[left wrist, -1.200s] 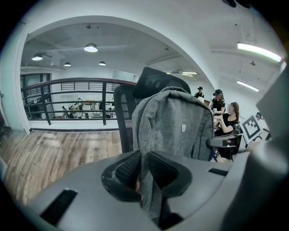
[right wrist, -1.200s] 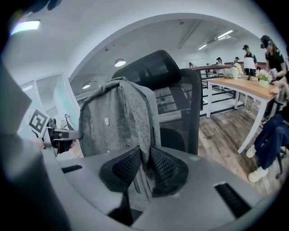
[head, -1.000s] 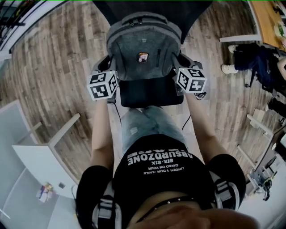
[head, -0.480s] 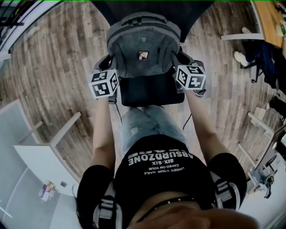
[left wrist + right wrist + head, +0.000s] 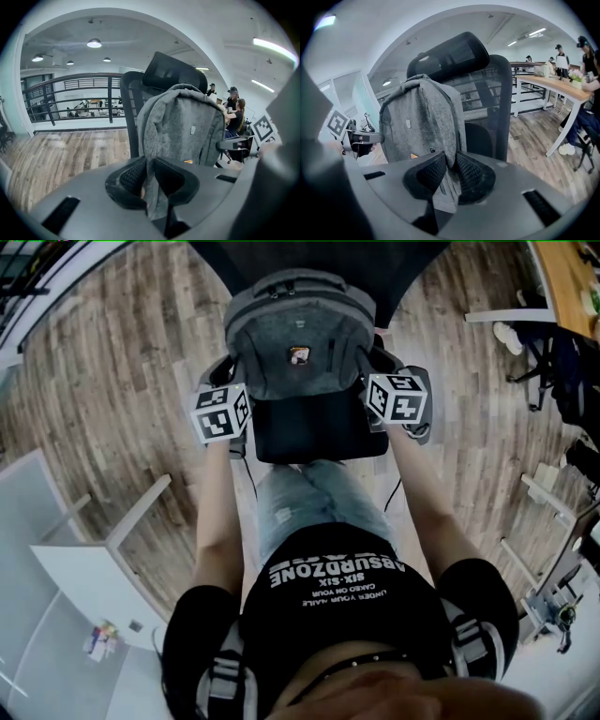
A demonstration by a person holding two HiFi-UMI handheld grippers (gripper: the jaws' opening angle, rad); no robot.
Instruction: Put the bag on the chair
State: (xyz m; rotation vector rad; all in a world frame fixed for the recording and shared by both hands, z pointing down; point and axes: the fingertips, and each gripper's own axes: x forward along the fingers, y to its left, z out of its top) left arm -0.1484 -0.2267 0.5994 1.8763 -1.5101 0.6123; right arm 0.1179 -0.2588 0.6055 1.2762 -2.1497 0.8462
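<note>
A grey backpack stands upright over the black seat of an office chair, its back toward the mesh backrest. My left gripper is shut on the fabric at the bag's left side, and my right gripper is shut on its right side. In the left gripper view the bag rises ahead, with grey fabric pinched between the pads of the left gripper. In the right gripper view the bag likewise runs into the closed right gripper. Whether the bag's base touches the seat is hidden.
The chair's headrest rises behind the bag. A wooden desk and a seated person are at the right, with more people along it. A white table is at the lower left. A railing is far behind.
Both grippers have sunk a little with the bag toward the chair seat. At the upper right, a person's white shoes have shifted away.
</note>
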